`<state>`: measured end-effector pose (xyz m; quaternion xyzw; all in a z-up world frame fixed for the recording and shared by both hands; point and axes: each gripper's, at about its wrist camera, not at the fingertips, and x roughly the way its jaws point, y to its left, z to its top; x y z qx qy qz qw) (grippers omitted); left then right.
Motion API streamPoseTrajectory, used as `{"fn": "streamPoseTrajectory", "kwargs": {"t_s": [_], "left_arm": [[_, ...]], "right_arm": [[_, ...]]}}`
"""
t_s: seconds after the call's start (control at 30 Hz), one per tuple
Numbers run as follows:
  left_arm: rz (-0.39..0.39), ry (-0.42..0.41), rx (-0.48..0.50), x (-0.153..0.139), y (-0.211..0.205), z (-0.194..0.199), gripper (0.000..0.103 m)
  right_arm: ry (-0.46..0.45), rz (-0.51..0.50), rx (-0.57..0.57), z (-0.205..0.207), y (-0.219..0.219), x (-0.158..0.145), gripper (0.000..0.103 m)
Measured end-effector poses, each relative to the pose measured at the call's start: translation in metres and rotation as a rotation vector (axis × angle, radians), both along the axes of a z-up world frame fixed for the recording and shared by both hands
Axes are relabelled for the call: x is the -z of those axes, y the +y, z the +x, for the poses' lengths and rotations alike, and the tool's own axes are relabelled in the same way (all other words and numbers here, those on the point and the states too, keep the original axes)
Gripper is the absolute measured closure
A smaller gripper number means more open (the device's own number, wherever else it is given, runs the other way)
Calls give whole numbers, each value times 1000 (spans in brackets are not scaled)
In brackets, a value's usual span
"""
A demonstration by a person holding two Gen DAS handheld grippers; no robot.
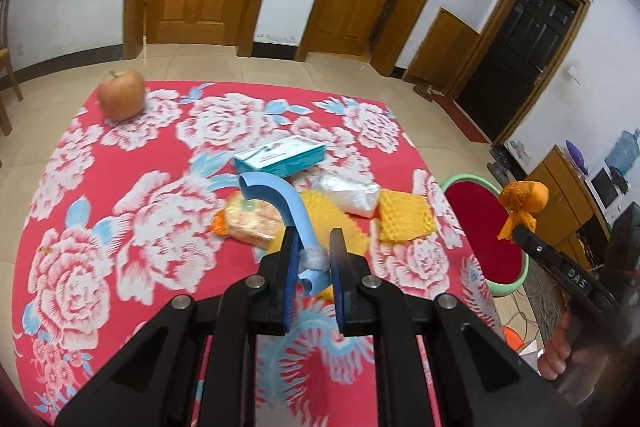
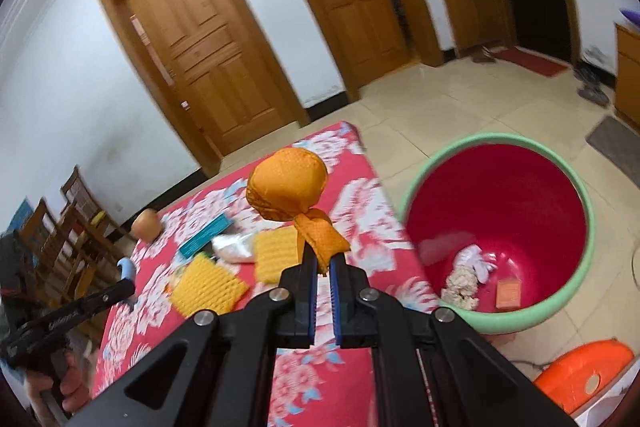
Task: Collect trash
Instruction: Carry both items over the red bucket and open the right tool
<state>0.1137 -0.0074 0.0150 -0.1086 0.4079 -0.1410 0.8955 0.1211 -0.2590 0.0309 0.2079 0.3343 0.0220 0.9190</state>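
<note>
My left gripper [image 1: 316, 247] is shut on a light-blue curved plastic piece [image 1: 280, 203] with a scrap of clear film, held above the red floral tablecloth [image 1: 120, 207]. My right gripper [image 2: 324, 263] is shut on the knotted neck of an orange mesh bag [image 2: 288, 183], which hangs over the table's right edge beside the red bin with a green rim [image 2: 576, 287]. Tissue and an orange card lie in the bin. On the cloth lie a teal box [image 1: 280, 155], a snack packet [image 1: 250, 221], a white plastic bag [image 1: 348, 197] and two yellow foam nets [image 1: 404, 215].
An apple [image 1: 122, 99] sits at the table's far left corner. Wooden chairs [image 2: 68, 227] stand beyond the table's left side. An orange object [image 2: 588, 379] lies on the tiled floor near the bin. Wooden doors line the far wall, and a cabinet [image 1: 560, 187] stands at right.
</note>
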Motion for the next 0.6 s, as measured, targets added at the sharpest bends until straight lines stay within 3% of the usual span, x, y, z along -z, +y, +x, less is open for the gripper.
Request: {"fn": "streamPoseTrajectory", "kwargs": {"t_s": [0.33,0.6], "left_arm": [[14,-11,105,-9,-52,19,89],[29,-6,170,-8,-86,30,89]], "right_arm": [[56,49,207,0,-56,16,95],[115,33,295,6,-86,32,95]]}}
